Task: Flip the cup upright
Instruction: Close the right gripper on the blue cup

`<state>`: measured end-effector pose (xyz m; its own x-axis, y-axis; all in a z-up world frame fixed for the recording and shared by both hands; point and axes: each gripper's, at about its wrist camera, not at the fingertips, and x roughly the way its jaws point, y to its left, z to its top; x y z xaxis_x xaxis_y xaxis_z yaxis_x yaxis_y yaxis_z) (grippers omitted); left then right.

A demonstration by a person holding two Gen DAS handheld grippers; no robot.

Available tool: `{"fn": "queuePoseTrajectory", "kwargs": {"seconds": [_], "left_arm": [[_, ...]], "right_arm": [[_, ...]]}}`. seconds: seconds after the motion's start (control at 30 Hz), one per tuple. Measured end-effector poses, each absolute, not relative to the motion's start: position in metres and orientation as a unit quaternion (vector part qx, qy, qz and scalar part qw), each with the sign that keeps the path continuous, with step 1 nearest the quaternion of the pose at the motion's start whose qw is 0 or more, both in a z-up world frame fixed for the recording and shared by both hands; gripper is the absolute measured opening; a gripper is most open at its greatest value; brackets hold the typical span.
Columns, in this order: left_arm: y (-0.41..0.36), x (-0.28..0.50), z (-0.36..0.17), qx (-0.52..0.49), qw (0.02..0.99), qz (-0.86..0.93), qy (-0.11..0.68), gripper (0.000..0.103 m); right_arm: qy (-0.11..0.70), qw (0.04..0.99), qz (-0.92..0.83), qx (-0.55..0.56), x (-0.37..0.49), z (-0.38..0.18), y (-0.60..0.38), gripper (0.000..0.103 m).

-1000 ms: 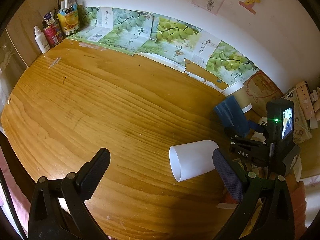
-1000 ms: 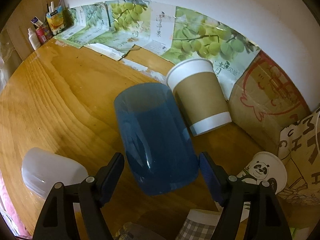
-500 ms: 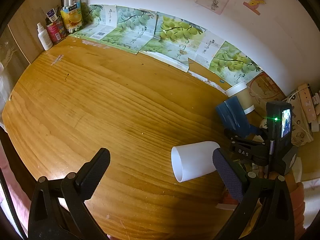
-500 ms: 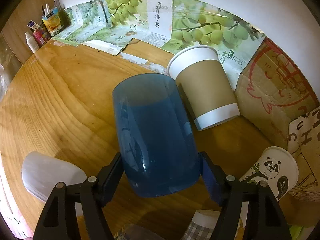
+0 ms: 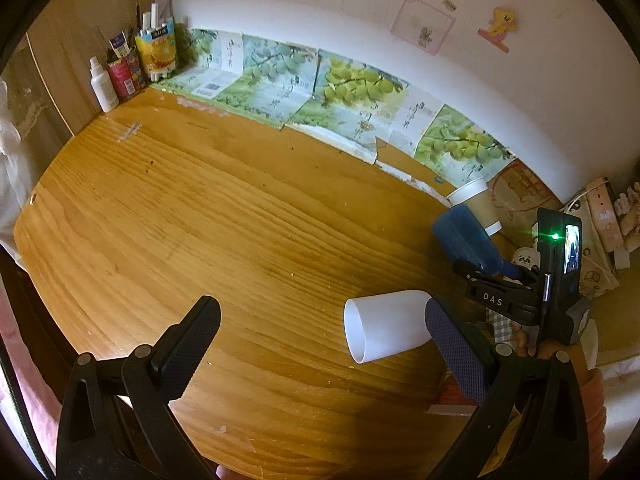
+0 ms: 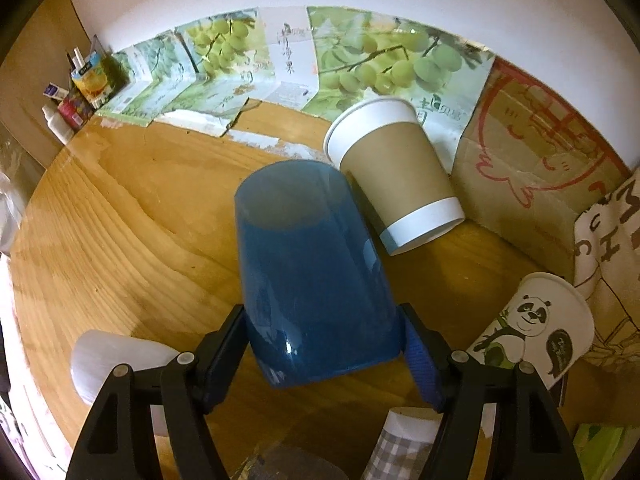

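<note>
Clamped in my right gripper, the blue cup lies tilted near the table's right edge. "DAS" reads on that gripper's body; my left gripper gapes wide beside the toppled white cup.

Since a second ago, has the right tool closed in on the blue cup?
Yes. The right tool has advanced along the blue cup; against the kraft paper cup, its fingers now press the blue cup's sides.

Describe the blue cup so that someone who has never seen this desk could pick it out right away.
Go to the right end of the wooden desk, by the grape-print cartons along the wall. The blue cup lies on its side there, with the right tongs closed around its base. Its neighbours are a brown paper cup, a panda-print cup and a white cup; only this one is translucent blue.
</note>
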<state>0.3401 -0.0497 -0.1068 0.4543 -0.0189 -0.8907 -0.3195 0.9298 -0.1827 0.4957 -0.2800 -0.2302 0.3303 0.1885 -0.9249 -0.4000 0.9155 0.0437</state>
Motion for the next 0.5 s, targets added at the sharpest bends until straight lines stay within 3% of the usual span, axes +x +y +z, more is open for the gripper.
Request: {"fn": "queuePoseTrajectory", "kwargs": {"seconds": [0.5], "left_arm": [[-0.04,0.303,-0.077,-0.144,0.866,0.105,0.466,0.102]], "right_arm": [[0.507,0.832,0.207,-0.087,0.47,-0.178,-0.255,0.072]]}}
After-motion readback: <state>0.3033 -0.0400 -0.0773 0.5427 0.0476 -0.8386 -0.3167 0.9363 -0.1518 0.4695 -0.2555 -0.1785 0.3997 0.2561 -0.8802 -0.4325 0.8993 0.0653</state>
